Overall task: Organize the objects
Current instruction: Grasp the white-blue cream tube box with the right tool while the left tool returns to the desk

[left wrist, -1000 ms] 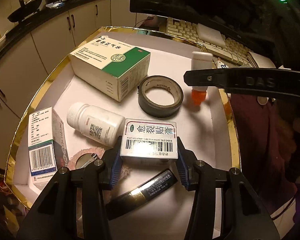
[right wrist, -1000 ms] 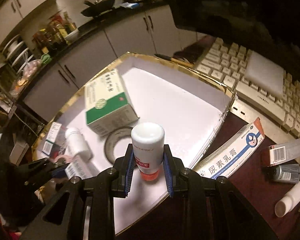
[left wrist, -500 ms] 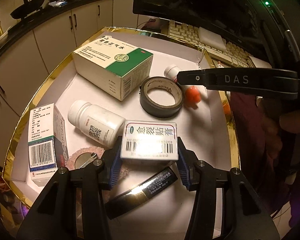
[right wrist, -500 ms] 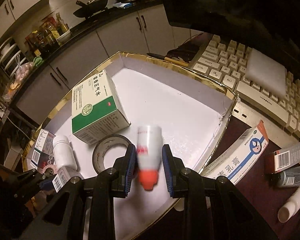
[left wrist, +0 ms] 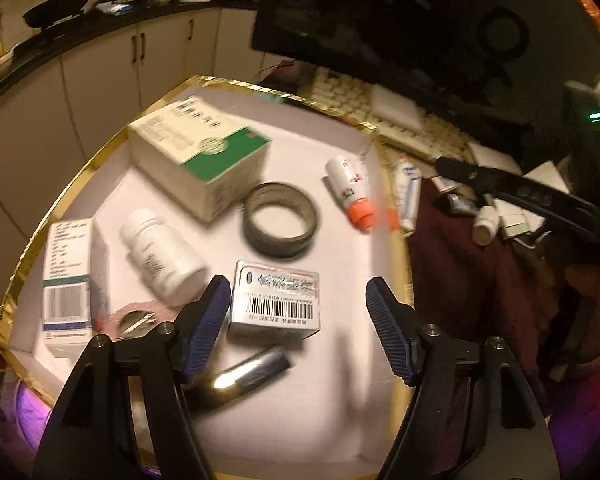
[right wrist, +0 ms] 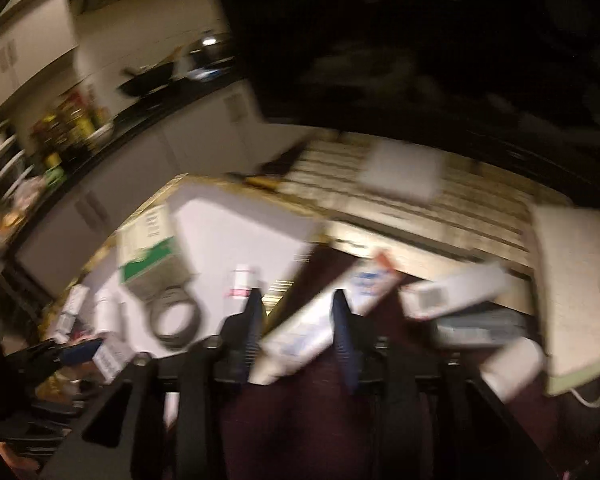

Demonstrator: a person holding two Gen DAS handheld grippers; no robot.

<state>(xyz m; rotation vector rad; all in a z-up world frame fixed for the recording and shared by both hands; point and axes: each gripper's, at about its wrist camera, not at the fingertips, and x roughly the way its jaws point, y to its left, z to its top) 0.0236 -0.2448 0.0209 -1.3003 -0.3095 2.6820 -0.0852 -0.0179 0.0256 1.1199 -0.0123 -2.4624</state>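
my left gripper [left wrist: 298, 308] has just been opening and stands wide; the silver barcode box [left wrist: 275, 303] lies free between its pads on the white tray [left wrist: 340, 400] near the front edge. my right gripper [right wrist: 296, 322] has been opening too, angled down over the blue-and-white tube box [right wrist: 320, 320] off the tray's right edge, touching nothing. the orange-capped bottle [left wrist: 350, 190] lies by the tray's right edge, beside the tape roll [left wrist: 280, 220].

black left gripper [left wrist: 298, 312] frame with silver screws, its fingers [left wrist: 208, 322] padded in ribbed blue.

Gold-rimmed tray [left wrist: 100, 152] bearing boxes, bottles
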